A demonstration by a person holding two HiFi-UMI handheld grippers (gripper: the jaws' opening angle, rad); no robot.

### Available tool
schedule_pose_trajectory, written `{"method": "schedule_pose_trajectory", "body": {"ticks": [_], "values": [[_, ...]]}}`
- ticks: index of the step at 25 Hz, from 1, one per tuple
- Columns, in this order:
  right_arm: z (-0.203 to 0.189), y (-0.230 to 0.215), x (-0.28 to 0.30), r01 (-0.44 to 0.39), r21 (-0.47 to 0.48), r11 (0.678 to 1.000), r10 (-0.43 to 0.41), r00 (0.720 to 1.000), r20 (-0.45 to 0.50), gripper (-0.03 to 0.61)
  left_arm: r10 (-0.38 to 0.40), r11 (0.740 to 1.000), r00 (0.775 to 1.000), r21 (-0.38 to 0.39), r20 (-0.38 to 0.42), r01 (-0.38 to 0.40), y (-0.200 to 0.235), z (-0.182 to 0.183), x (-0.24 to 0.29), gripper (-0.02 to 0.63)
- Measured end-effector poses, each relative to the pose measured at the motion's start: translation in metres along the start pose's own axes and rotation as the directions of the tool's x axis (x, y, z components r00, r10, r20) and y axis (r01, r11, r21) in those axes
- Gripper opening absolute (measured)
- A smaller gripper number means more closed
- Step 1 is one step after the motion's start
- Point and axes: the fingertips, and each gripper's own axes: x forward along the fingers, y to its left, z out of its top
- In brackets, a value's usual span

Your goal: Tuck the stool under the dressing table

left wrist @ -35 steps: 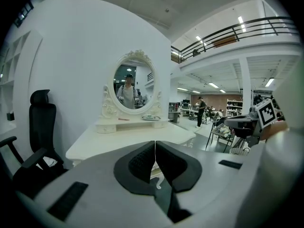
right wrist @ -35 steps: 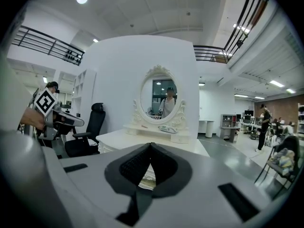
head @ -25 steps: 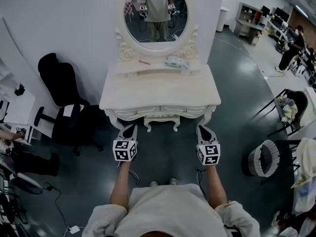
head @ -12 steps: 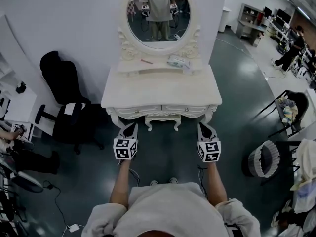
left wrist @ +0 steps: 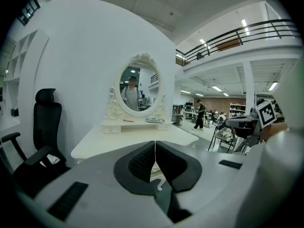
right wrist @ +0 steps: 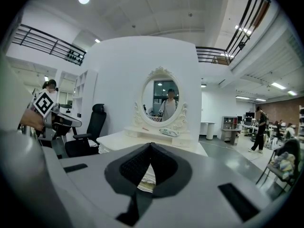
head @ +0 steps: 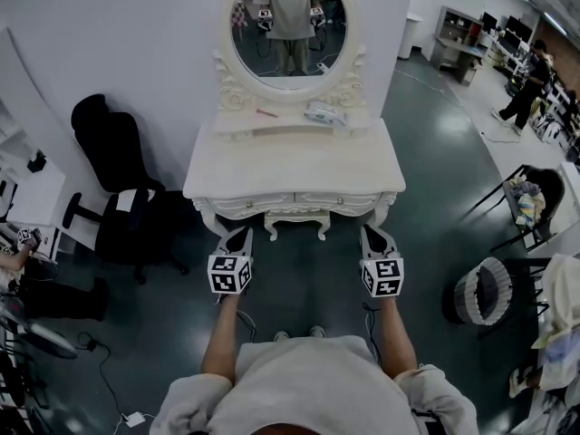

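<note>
The stool (head: 297, 224) stood tucked under the dressing table (head: 294, 166), with only its carved front edge and legs showing between the table's legs. Just before it, one to each side, the left gripper (head: 241, 235) and the right gripper (head: 370, 234) hovered near the table's front legs — each with its jaws pressed together on nothing. A black office chair (head: 118, 188) stood at the table's left, and a round basket (head: 485, 290) sat well apart on the right.

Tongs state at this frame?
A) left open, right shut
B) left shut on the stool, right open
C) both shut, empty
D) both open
C: in each gripper view, the jaws of the left tongs and the right tongs meet at the tips with nothing between them.
</note>
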Motion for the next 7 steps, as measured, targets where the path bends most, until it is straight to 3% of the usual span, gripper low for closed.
{"method": "schedule_pose_trajectory", "body": {"ticks": [7], "values": [[0.0021,0.0026,0.0015,-0.003,0.0,1.0,0.003,1.0,-0.002,0.001,0.004,1.0,1.0,-0.004,-0.01,-0.004,0.0039,-0.0024,-0.0044,0.017]]}}
